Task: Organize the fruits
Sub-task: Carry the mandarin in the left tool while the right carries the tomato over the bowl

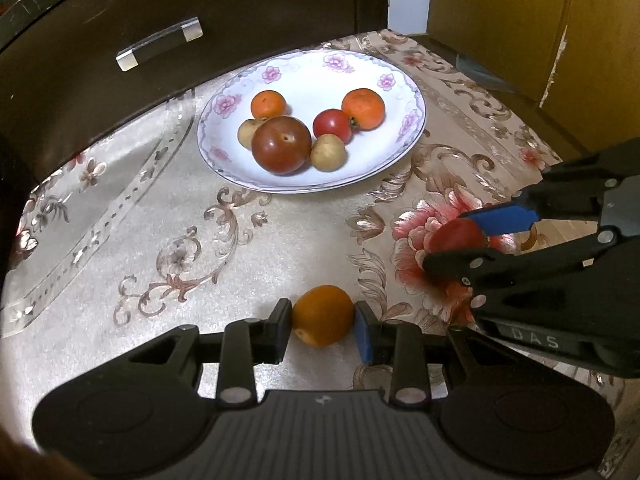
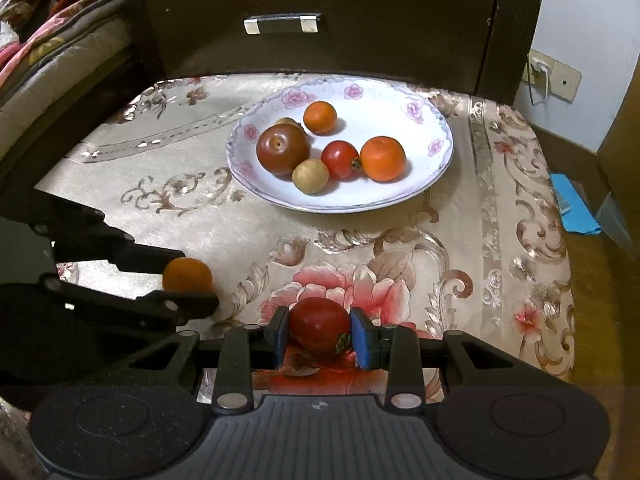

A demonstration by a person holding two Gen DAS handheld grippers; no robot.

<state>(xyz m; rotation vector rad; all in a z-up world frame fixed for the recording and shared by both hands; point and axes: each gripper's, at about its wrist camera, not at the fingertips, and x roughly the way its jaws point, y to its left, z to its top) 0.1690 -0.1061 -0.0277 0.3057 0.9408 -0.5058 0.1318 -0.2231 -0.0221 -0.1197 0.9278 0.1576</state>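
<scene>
A white flowered plate [image 1: 372,76] [image 2: 424,116] on the floral cloth holds several fruits: two oranges, a large dark red tomato [image 1: 281,144] [image 2: 283,148], a small red tomato and small tan fruits. My left gripper [image 1: 323,320] is shut on an orange [image 1: 323,315], low over the cloth in front of the plate; it also shows at the left of the right wrist view [image 2: 187,275]. My right gripper [image 2: 319,330] is shut on a red tomato [image 2: 319,323], which also shows in the left wrist view [image 1: 456,236].
A dark drawer front with a metal handle [image 1: 160,44] [image 2: 282,24] stands right behind the plate. Bedding [image 2: 48,40] lies to the left. A yellow-brown cabinet [image 1: 540,20] stands at the right. The cloth's right edge [image 2: 560,240] drops to the floor.
</scene>
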